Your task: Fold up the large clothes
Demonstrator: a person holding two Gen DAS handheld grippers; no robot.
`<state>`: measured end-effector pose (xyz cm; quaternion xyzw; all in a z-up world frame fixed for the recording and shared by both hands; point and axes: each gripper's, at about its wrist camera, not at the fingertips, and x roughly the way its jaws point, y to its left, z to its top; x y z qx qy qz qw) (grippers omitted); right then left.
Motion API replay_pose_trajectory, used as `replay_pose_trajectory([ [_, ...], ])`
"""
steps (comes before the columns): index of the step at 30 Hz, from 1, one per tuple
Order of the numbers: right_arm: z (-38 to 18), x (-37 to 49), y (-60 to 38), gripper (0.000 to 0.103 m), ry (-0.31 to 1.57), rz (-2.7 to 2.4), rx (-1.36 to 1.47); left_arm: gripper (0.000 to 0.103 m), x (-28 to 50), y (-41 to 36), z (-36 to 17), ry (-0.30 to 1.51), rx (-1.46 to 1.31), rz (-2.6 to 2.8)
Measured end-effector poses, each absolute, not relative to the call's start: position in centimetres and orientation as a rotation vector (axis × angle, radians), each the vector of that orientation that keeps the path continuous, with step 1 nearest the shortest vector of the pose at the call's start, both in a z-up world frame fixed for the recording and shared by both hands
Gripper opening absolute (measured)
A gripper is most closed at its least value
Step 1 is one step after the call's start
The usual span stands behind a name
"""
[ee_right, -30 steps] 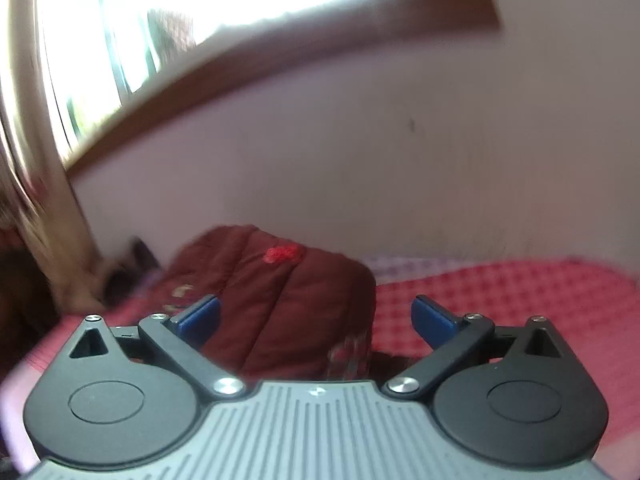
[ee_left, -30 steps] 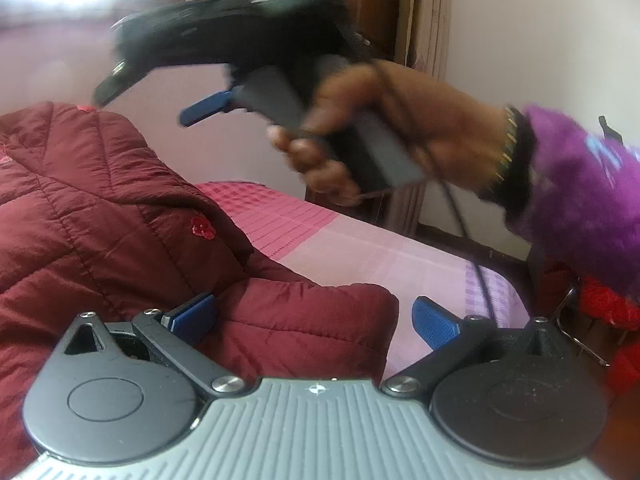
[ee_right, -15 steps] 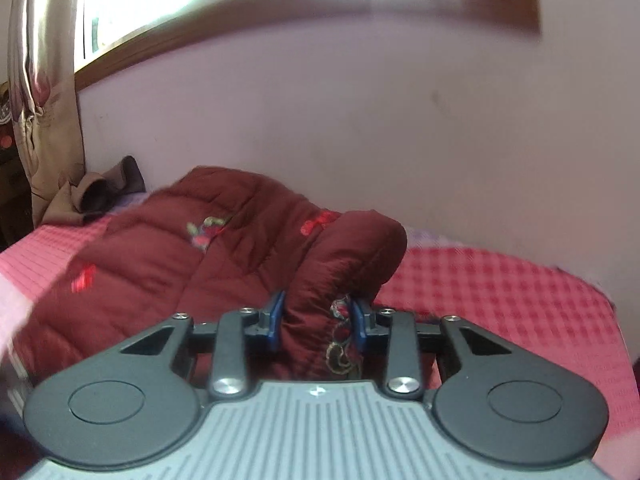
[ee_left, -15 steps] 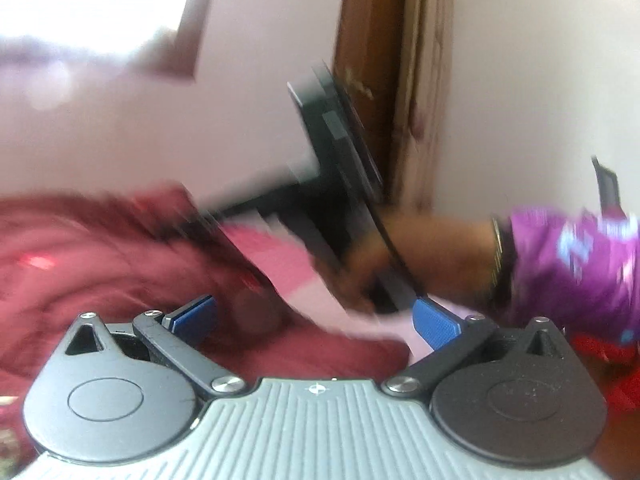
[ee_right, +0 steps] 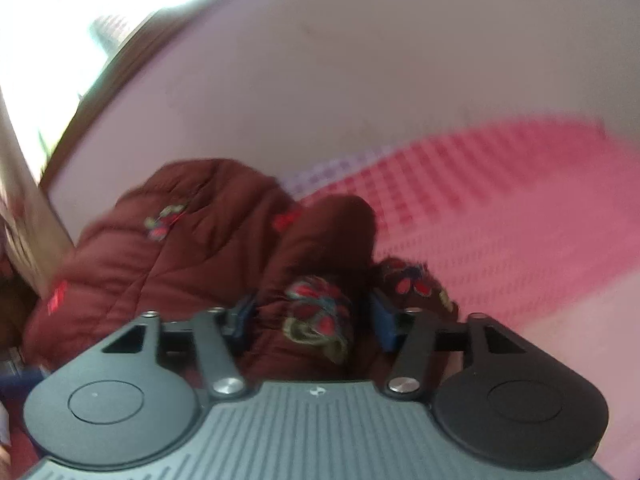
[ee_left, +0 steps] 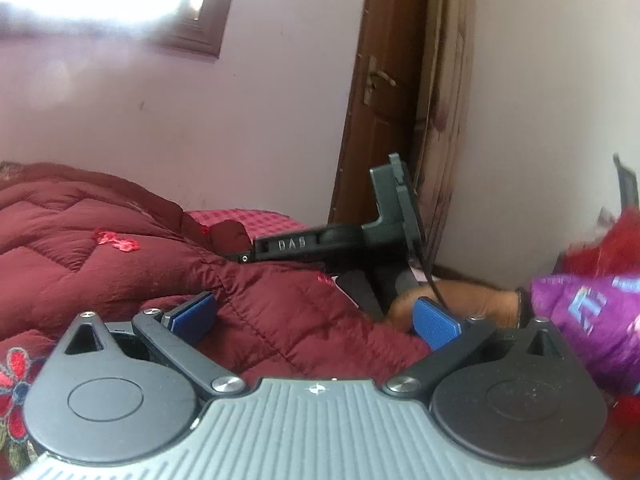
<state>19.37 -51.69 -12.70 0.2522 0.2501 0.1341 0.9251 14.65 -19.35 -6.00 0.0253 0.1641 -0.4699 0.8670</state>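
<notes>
Both grippers over the maroon jacket (ee_left: 120, 276): left jaws apart, right jaws clamped on its blurred cuff (fingertips buried).

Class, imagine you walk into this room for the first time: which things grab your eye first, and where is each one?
The quilted maroon jacket with red embroidered flowers dominates, heaped on the pink checked bedsheet. The right gripper is closed on its flowered cuff in the middle foreground, while the left gripper sits open just above the fabric. Behind stands a brown wooden door.
</notes>
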Motion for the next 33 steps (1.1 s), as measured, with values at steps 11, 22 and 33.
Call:
replay_pose_trajectory([
  [11,-8.6,16.1,-55.4,0.101,0.51,0.21,0.68,0.103,13.2,-19.0,-6.1,0.335,0.052,-0.948],
  [22,-6.7,16.7,-47.9,0.067,0.609,0.423,0.562,0.103,13.3,-17.6,-6.1,0.312,-0.001,-0.909],
  [33,-13.6,18.9,-50.6,0.084,0.539,0.494,0.789,0.103,13.1,-20.2,-7.1,0.332,0.107,-0.854],
])
